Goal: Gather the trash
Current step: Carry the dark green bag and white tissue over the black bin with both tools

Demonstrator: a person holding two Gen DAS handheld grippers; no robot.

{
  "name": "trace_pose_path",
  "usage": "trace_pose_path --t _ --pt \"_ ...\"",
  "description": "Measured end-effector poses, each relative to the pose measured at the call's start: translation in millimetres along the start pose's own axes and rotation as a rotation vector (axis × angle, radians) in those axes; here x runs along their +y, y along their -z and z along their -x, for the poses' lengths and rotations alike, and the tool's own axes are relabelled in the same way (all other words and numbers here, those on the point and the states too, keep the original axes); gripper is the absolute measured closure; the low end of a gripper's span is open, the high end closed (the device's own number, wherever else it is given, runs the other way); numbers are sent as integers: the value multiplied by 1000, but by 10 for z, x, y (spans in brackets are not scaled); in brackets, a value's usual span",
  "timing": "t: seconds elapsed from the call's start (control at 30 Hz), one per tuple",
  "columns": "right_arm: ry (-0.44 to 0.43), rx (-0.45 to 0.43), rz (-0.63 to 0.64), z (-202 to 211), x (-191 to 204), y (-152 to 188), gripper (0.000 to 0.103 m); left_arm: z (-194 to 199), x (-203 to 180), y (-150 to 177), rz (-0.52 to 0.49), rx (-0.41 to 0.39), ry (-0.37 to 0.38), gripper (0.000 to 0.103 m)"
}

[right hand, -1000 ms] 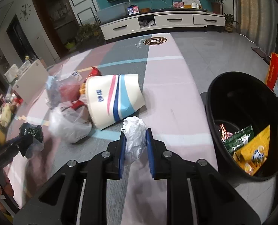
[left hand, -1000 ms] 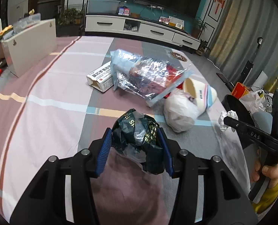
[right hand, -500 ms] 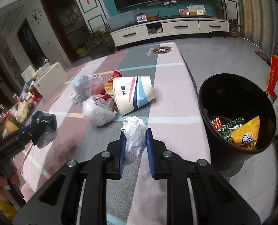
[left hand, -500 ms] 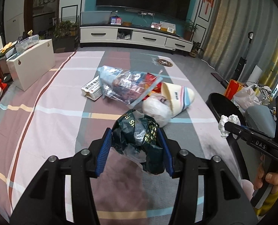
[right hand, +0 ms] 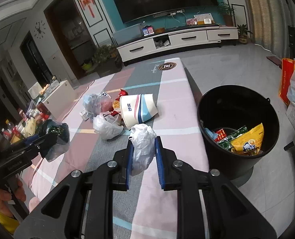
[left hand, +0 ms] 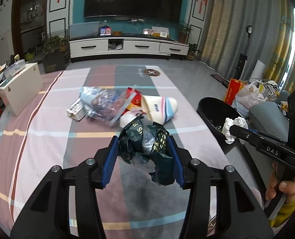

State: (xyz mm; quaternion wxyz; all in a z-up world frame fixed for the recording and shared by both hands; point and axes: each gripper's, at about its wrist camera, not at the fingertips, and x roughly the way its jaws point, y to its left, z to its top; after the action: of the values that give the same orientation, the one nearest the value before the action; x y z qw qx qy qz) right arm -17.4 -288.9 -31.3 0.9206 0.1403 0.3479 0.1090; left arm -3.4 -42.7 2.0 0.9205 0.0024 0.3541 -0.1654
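Both claws are loaded. The left claw (left hand: 145,151) is closed about half-way on a crumpled dark green wrapper (left hand: 145,143), its blue pads pressing the bundle from either side, with a tongue of clear film hanging below. The right claw (right hand: 143,151) is pinched much narrower on a wad of white plastic (right hand: 143,145) that bulges above the pads. Both bundles are held up off the striped worktop (right hand: 173,103).

To the right of the worktop, on the floor, stands the black bin (right hand: 227,159), already holding a yellow snack bag and other packets. The white wad is the nearer of the two loads to it; the green wrapper sits further left.

Left on the worktop, in a heap toward the far middle: a paper bucket (right hand: 137,109) lying on its side, a knotted white bag (right hand: 105,125) just beside it, a clear plastic bag (left hand: 101,103) with coloured packets inside, and a small flat box (left hand: 75,109) at the heap's left edge.

All of this looks light and soft — film and foil that crush under the pads and may spring back or slide. A grip across the thickest bunched part seems safest; loose tails would slip out. The bucket is stiffer but probably dents, so its rim looks like the place to pinch.
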Motion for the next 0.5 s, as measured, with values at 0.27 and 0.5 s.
trace_pose_path --t 0.27,0.5 --pt "8 -35 -31 176 -151 -1 81 -71 -304 -87 -60 5 38 52" --pt "22 -65 -67 288 -320 0 81 -145 -544 -154 -110 9 65 52"
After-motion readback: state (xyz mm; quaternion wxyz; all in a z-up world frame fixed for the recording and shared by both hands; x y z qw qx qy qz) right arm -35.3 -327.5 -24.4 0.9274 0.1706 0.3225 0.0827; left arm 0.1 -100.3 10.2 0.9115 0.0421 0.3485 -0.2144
